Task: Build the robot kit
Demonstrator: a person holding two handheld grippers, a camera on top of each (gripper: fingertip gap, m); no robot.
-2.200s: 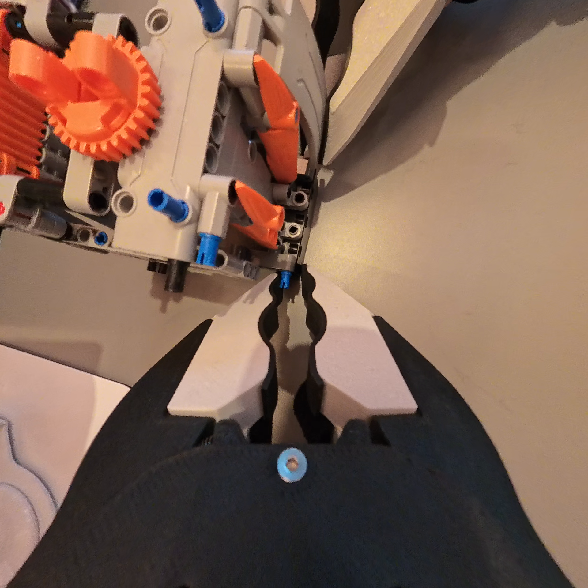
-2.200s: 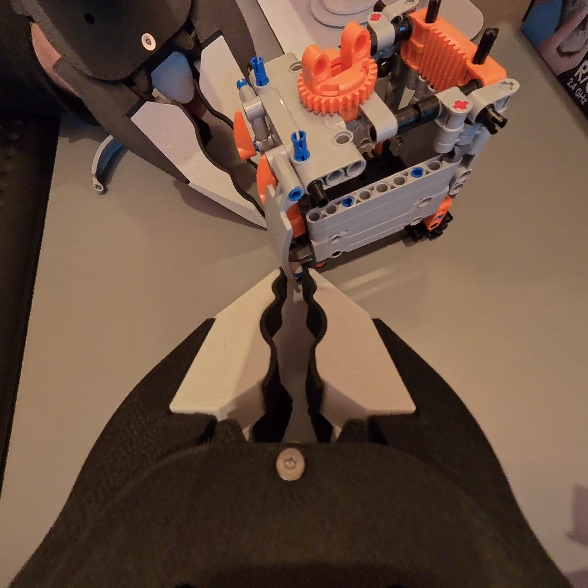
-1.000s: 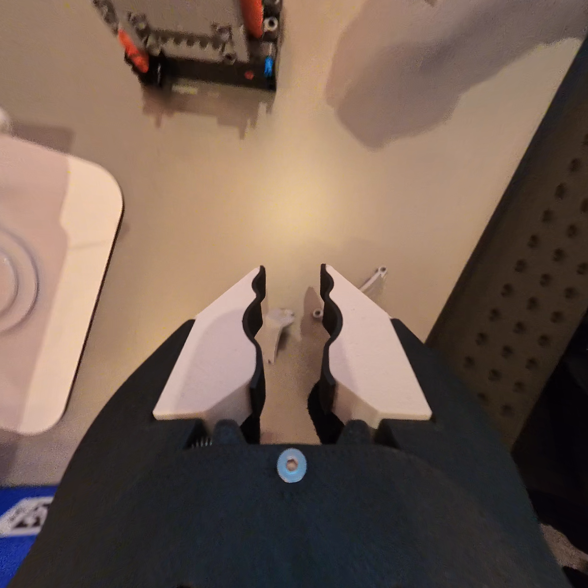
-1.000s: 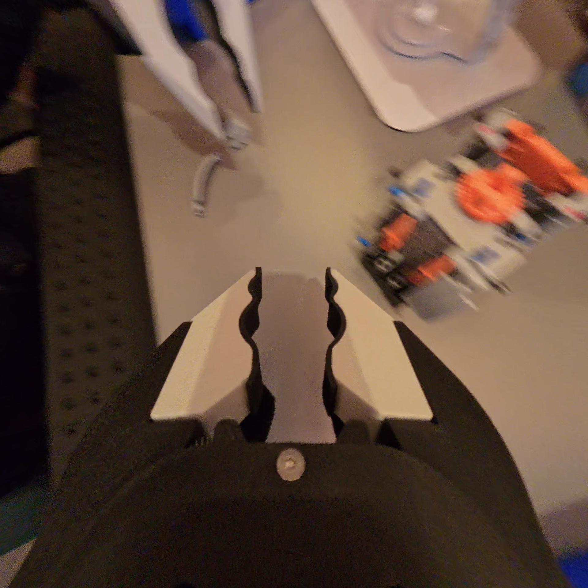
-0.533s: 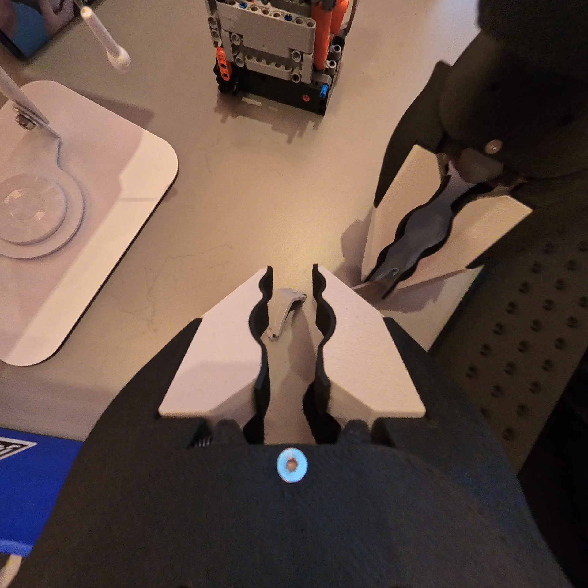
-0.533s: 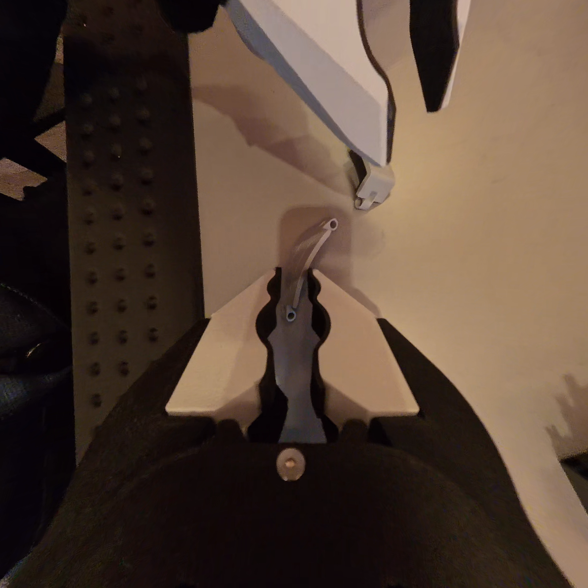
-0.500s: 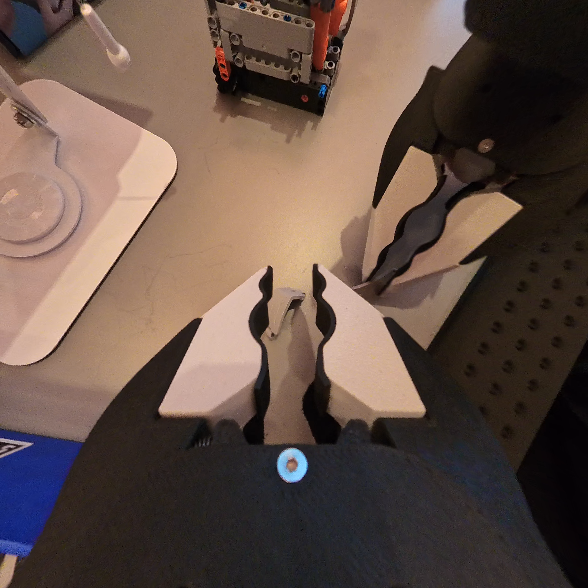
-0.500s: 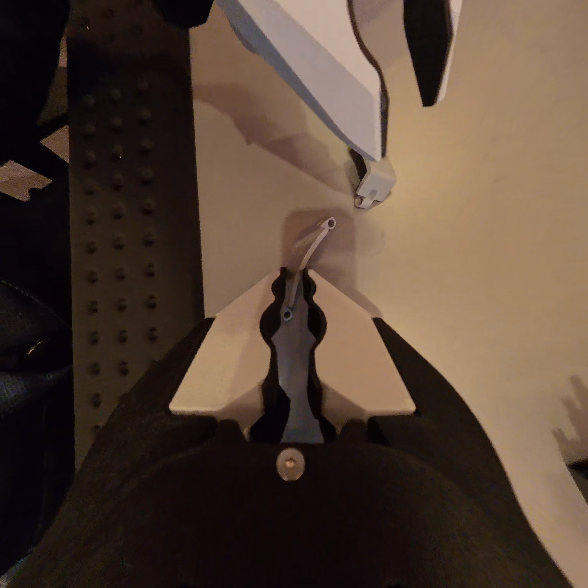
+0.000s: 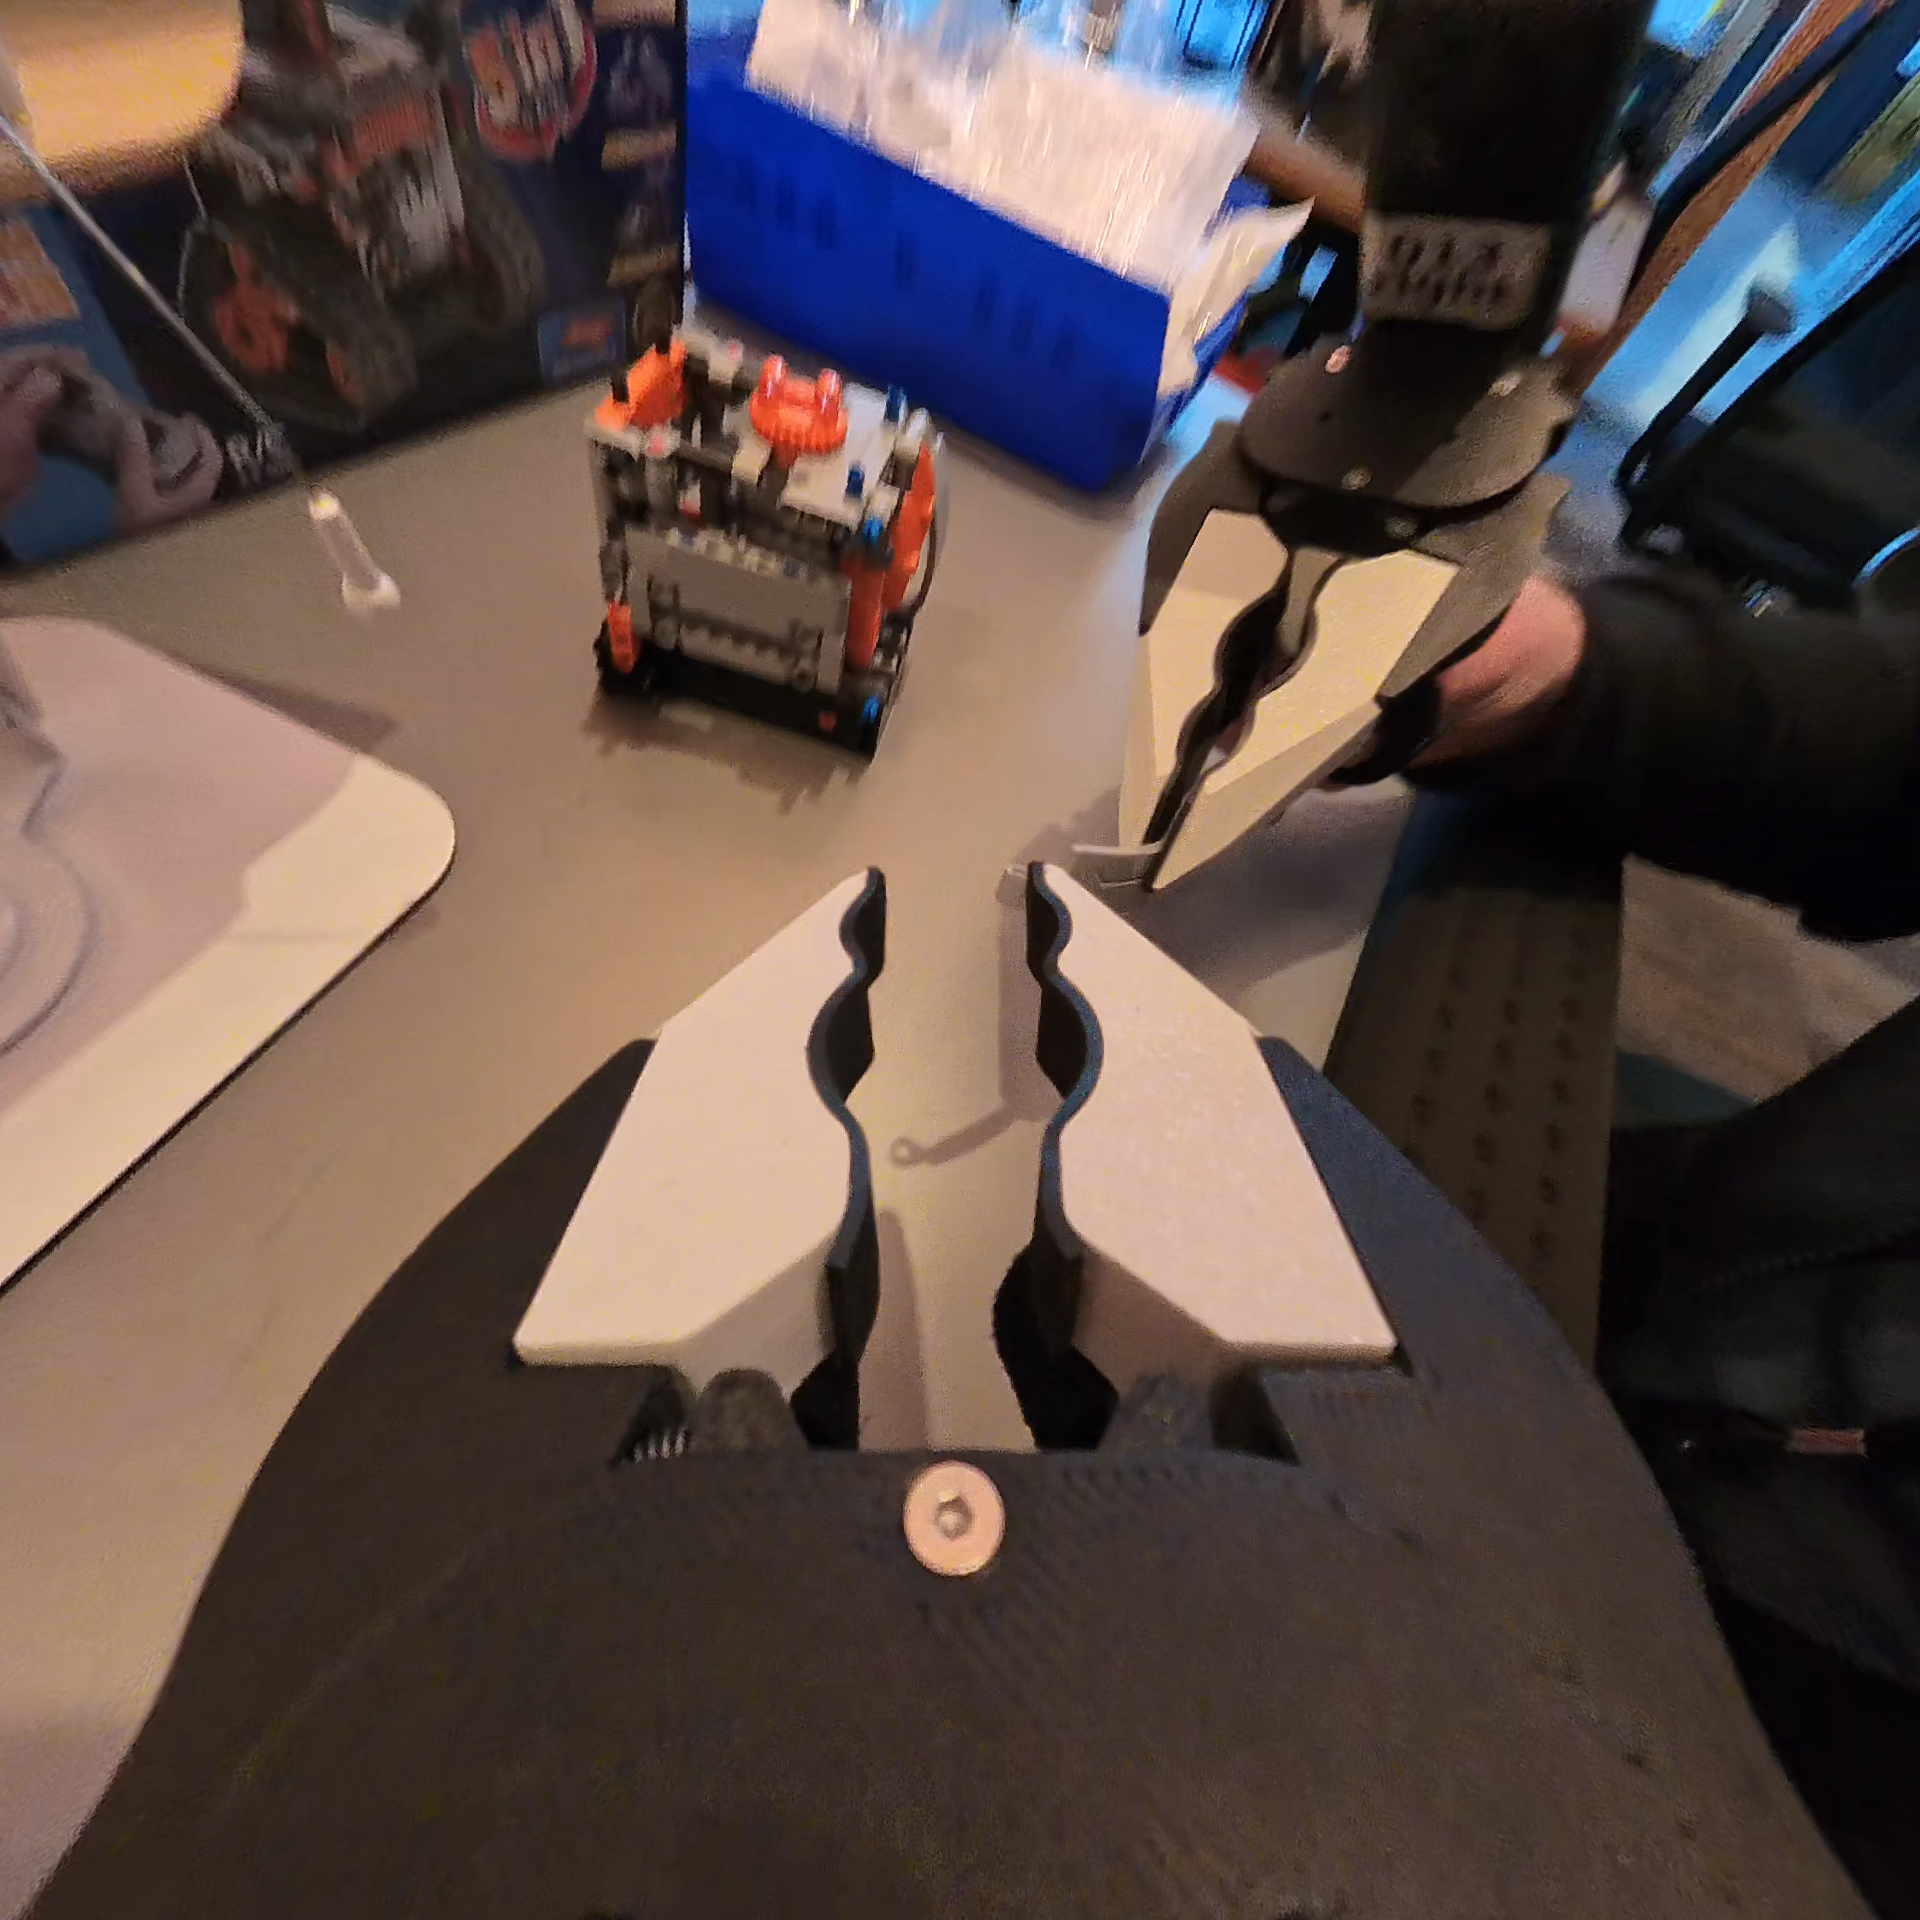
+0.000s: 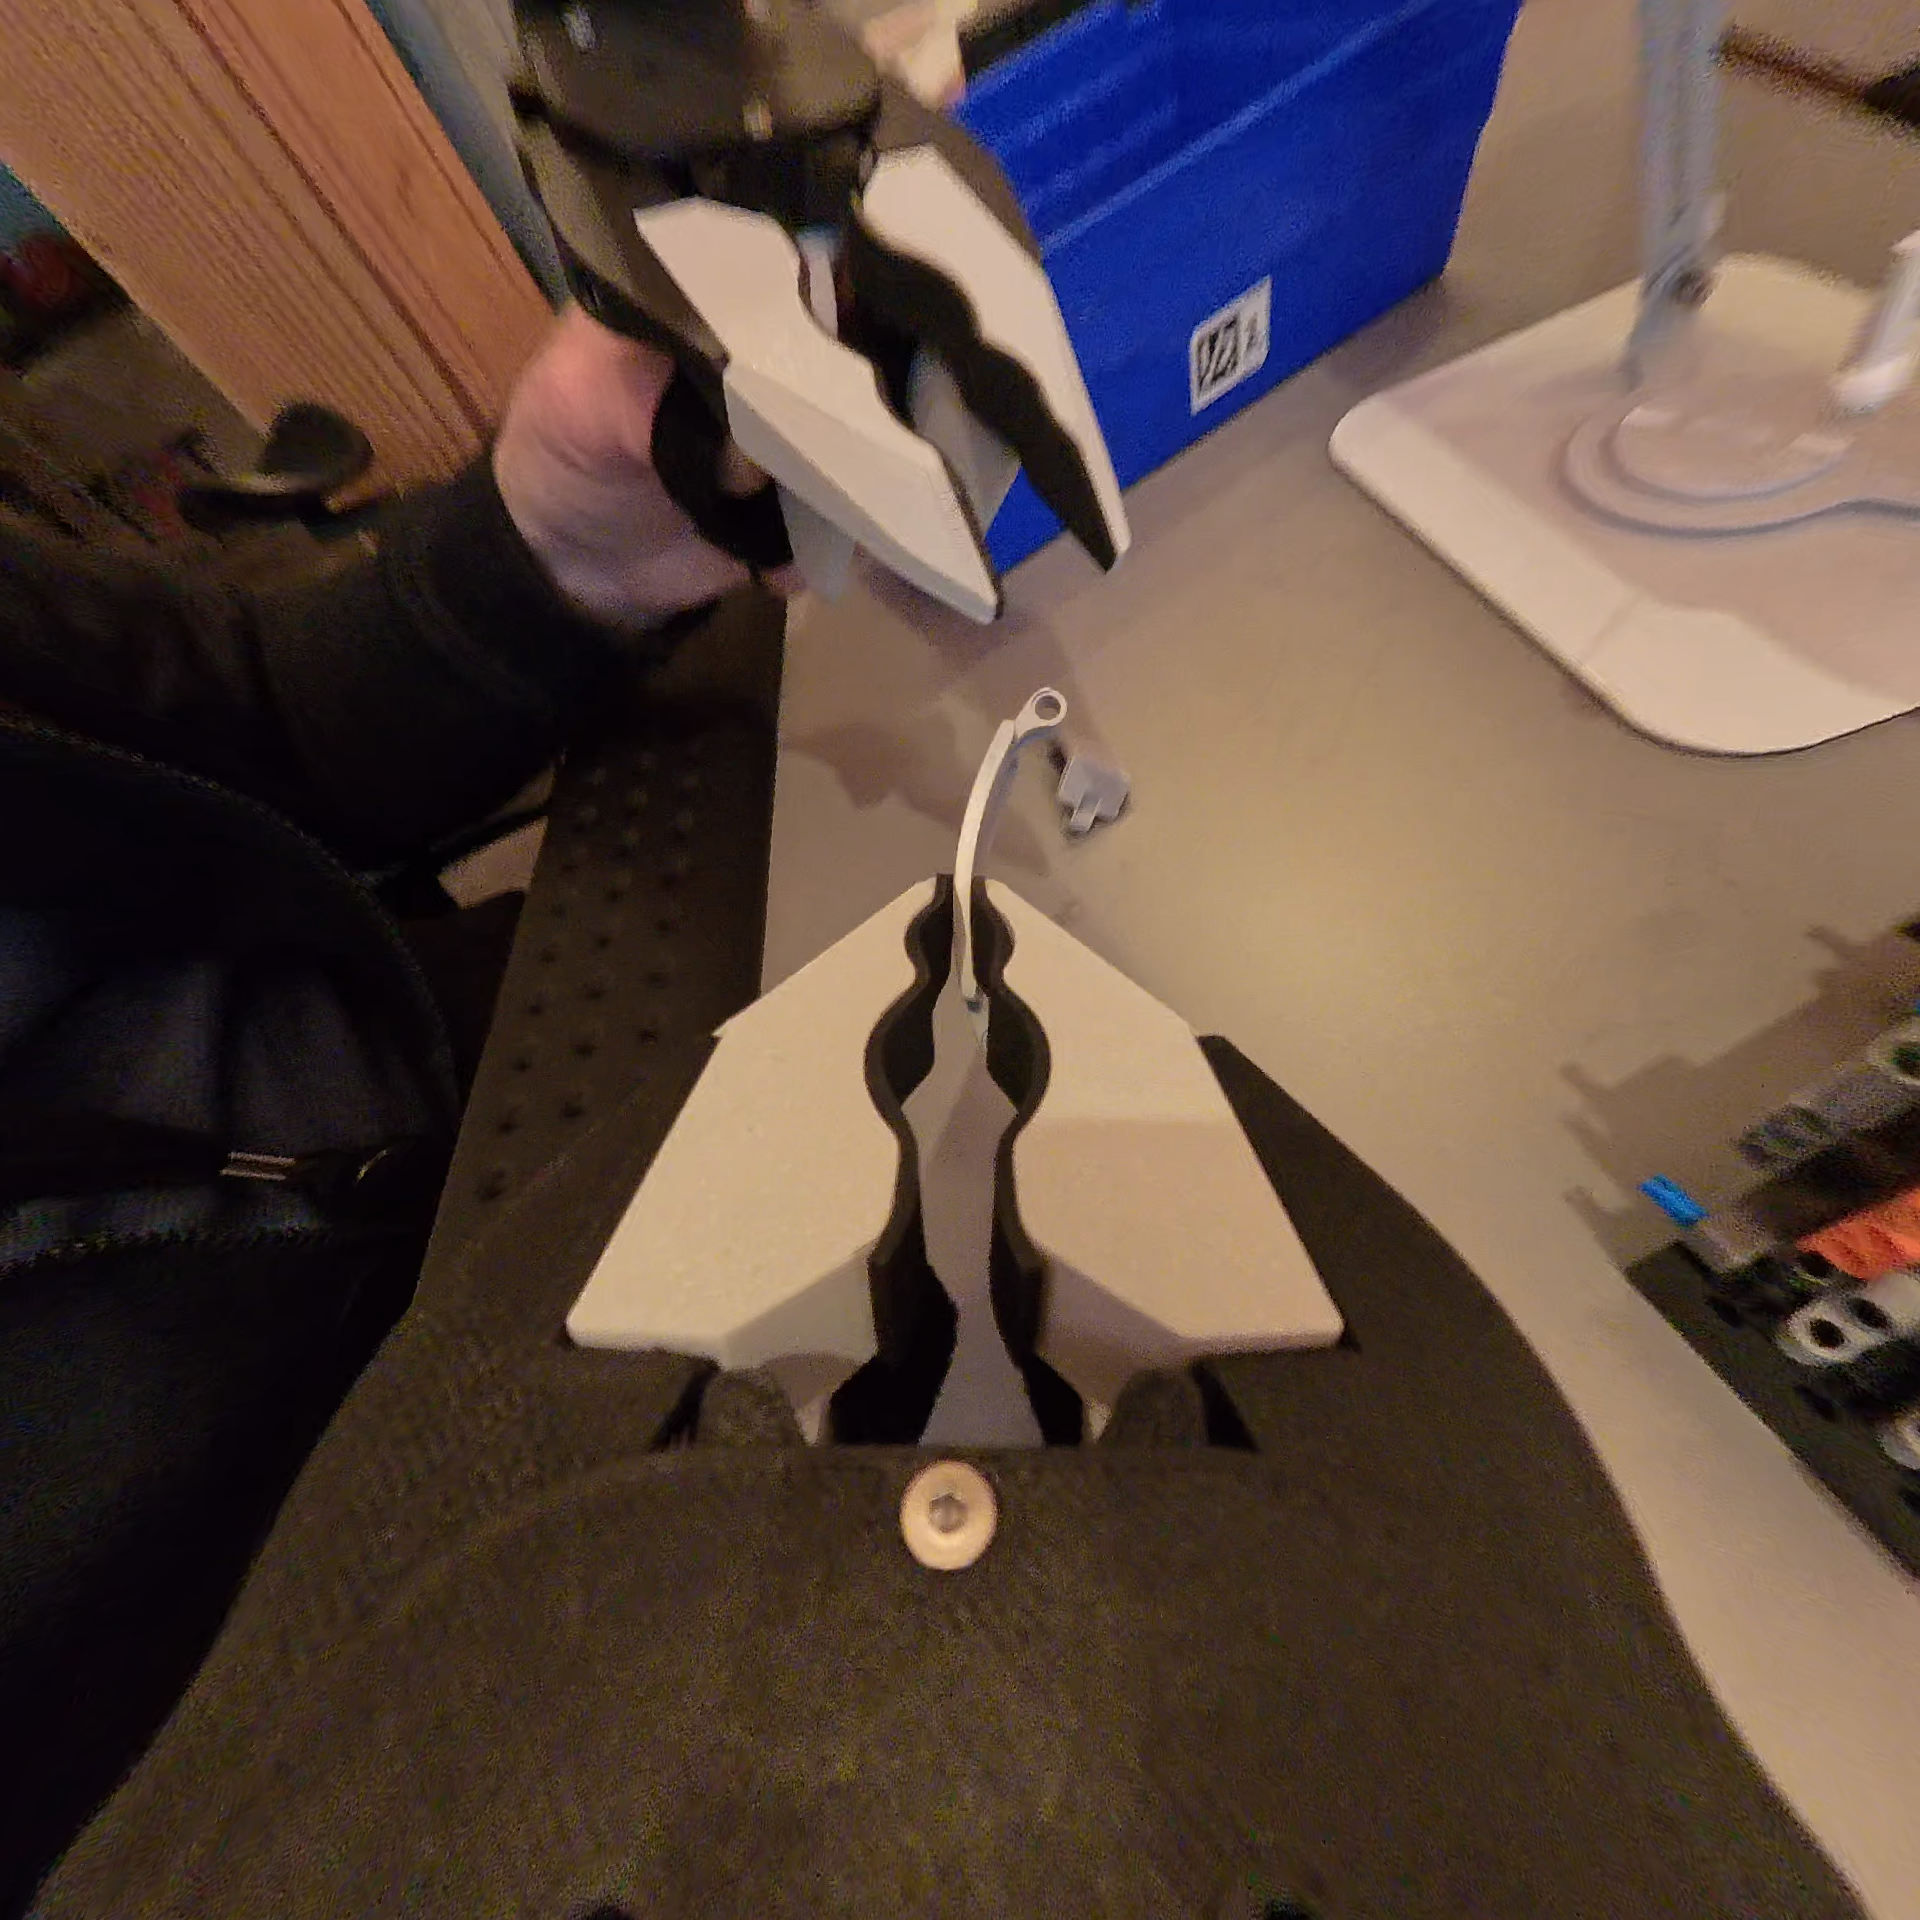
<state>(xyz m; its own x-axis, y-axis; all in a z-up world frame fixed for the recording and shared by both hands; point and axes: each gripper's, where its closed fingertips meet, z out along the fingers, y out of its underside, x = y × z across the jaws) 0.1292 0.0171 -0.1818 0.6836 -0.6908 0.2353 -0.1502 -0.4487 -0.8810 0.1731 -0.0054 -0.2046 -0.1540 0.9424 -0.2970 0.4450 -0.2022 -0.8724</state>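
My right gripper (image 10: 961,883) is shut on a thin curved grey strip (image 10: 987,790) and holds it clear of the table, ring end pointing away. A small grey connector piece (image 10: 1091,795) lies on the table just beyond it. My left gripper (image 10: 1049,587) hovers above that spot, open and empty. In the left wrist view my left gripper (image 9: 956,894) is open with bare table between its fingers, and the right gripper (image 9: 1164,862) points down at the table close by on the right. The grey and orange brick model (image 9: 758,561) stands farther back.
A white stand base (image 9: 260,862) lies at the left, and it also shows in the right wrist view (image 10: 1662,582). A blue bin (image 9: 914,270) and toy boxes (image 9: 312,260) stand behind. A black perforated strip (image 10: 644,935) runs along the table edge. A person's hand (image 10: 582,468) holds the left gripper. The grippers' ends are close to 6 centimetres from one another. My left tips are roughly 11 centimetres from the small grey connector piece (image 10: 1091,795).
Both grippers left the brick model. The right one shut on the curved strip and lifted it. The left one rose off the small grey piece and opened wider.
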